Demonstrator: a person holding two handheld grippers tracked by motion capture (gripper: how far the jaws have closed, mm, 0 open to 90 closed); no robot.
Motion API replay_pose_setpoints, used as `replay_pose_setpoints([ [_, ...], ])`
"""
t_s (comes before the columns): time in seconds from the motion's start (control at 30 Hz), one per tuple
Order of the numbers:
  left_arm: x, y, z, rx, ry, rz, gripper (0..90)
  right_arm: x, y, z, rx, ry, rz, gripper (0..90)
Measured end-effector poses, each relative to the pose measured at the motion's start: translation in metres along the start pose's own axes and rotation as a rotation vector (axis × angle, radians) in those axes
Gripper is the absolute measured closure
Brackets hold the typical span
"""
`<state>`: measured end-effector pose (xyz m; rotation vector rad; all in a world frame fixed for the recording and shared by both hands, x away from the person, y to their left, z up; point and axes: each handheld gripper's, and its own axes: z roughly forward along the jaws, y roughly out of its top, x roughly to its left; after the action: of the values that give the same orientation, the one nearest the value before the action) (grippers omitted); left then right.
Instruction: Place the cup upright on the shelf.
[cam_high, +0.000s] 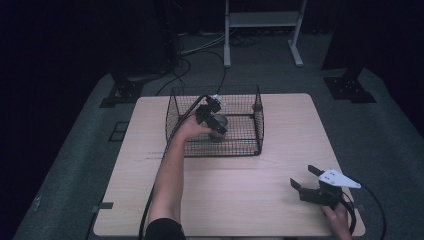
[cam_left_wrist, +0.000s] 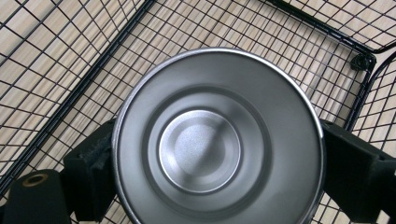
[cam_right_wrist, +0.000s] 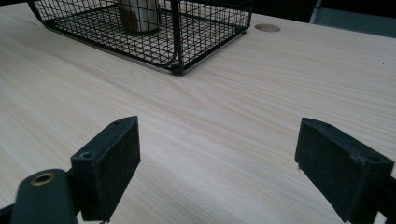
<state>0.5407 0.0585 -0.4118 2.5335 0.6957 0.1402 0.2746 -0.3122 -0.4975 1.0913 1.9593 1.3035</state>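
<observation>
Jaws of the left gripper (cam_left_wrist: 205, 172) flank the steel cup (cam_left_wrist: 217, 140), which stands upside down in the wire basket (cam_left_wrist: 79, 88); whether the pads press it I cannot tell. Placing looks done, withdrawal remains. The right gripper (cam_right_wrist: 217, 161) gapes empty over the table (cam_right_wrist: 261, 102).

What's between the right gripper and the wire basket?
Bare wooden table: the right gripper view shows nothing between the right gripper and the wire basket; the high view agrees.
</observation>
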Motion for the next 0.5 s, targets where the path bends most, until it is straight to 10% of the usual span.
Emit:
replay_pose_setpoints([
  [0.5,-0.004,-0.001,-0.013,-0.045,0.014,0.006,5.1,-0.003,0.000,-0.001,-0.013,0.008,0.024,13.4],
])
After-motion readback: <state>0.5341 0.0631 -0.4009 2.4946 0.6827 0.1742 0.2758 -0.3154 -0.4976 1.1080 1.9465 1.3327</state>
